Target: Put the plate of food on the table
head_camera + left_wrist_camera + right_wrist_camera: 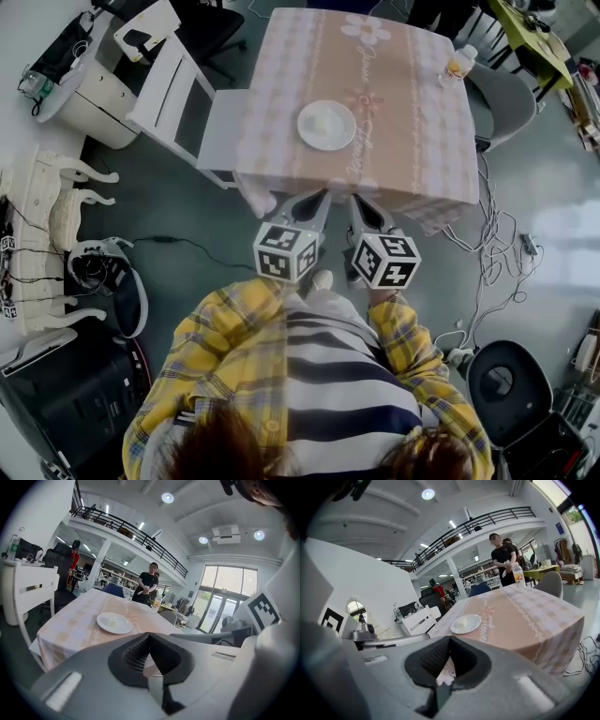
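A white plate (pixel 326 125) with a pale bit of food rests on the table (pixel 412 112), which has a pink checked cloth. The same plate (pixel 114 622) lies ahead in the left gripper view, and the plate (pixel 465 623) also shows in the right gripper view. My left gripper (pixel 322 197) and right gripper (pixel 360 201) are side by side in front of my chest, just short of the table's near edge. Both point at the table. The left gripper (pixel 149 634) is shut with nothing in it. The right gripper (pixel 449 638) is shut and empty too.
A drink bottle (pixel 458 64) stands at the table's far right corner. A white chair (pixel 178 94) is at the table's left and a grey chair (pixel 511 98) at its right. Cables (pixel 487 244) trail on the floor. A person (pixel 502 557) stands beyond the table.
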Motion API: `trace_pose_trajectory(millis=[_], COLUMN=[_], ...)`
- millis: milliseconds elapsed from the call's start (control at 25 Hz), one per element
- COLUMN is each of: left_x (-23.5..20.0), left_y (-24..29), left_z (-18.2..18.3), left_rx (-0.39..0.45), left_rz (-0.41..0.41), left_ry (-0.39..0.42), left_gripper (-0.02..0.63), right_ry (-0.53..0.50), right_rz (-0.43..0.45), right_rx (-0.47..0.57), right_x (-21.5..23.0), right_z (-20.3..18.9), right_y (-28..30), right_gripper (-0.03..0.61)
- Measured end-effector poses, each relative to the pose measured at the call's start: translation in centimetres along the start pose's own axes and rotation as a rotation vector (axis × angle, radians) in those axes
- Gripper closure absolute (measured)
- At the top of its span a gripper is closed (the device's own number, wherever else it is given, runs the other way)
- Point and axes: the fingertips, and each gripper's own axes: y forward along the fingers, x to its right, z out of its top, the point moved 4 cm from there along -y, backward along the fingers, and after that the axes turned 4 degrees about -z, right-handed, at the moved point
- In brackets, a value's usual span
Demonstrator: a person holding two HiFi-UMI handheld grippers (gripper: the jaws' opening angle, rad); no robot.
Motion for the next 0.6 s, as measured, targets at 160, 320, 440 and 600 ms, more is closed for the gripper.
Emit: trace_pose_trajectory(millis=[160, 320, 440, 600], left_x=[0.0, -0.5, -0.9, -0.8], left_y=[-0.9, -2.9, -4.3, -5.6], left_z=[-0.1, 0.1, 0.3, -0.1], left_rx=[-0.006, -0.019, -0.020, -0.024], left_rz=[-0.020, -0.041, -0.054, -0.078], left_ry=[0.007, 0.014, 0.017, 0.019], left_gripper=[0.618, 0.618, 0.618, 0.618], right_ry=[0.008, 0.022, 0.031, 0.037], right_rz=[-0.026, -0.049, -0.065, -0.097], right_rx=[0.017, 0.030, 0.037, 0.048], right_x=[-0.7, -2.7, -4.2, -5.3], right_z=[-0.4, -1.2, -1.7, -2.6], right_y=[-0.5, -1.3, -1.8, -2.8], right_gripper=[0.580, 0.580, 0.580, 0.580])
